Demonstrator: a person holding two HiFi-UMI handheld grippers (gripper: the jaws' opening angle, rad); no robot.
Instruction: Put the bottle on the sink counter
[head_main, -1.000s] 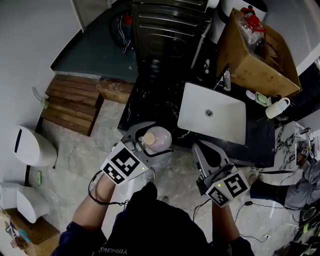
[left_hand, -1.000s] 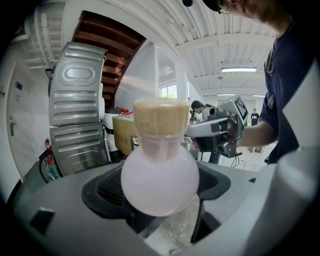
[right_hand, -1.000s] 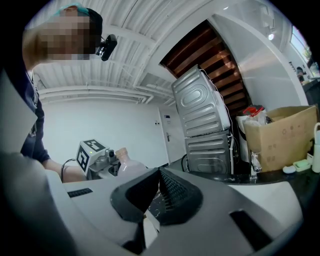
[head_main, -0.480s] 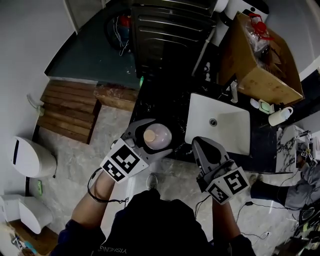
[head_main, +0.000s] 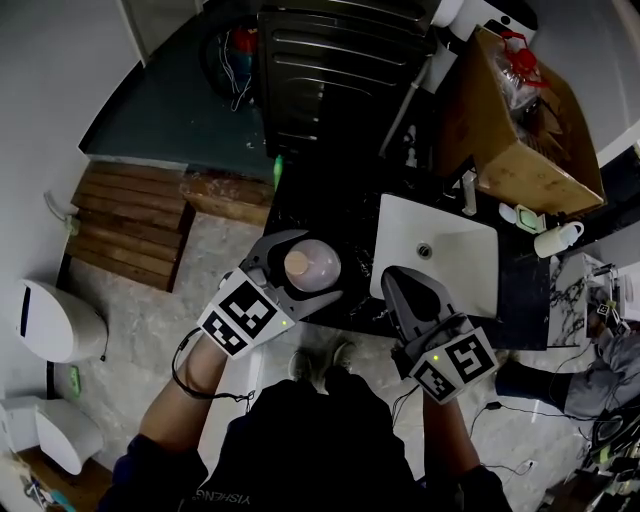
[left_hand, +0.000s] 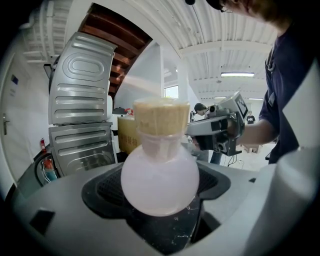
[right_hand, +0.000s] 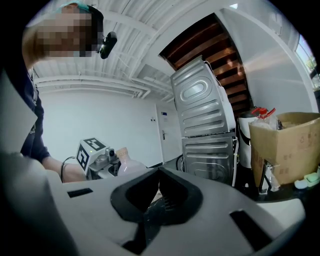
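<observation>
Bottle: you are holding the bottle (left_hand: 160, 182) upright, tan cap (left_hand: 161, 116) on top, over the dark sink counter (head_main: 330, 215) just left of the sink basin (head_main: 460, 262).
Change: over the last second you have been bringing it in from the counter's front edge, so it is now hanging above the marbled top, left of the basin.
Left jaws: the left gripper (head_main: 312, 270) is clamping the round pink body, one jaw on each side.
Right jaws: the right gripper (head_main: 412, 295) is idling at the basin's near left corner, its jaws pressed together on nothing.
Meaning: the carry is looking nearly finished. Lowering and releasing are what remain (I cannot tell whether the base is already touching the top).
</observation>
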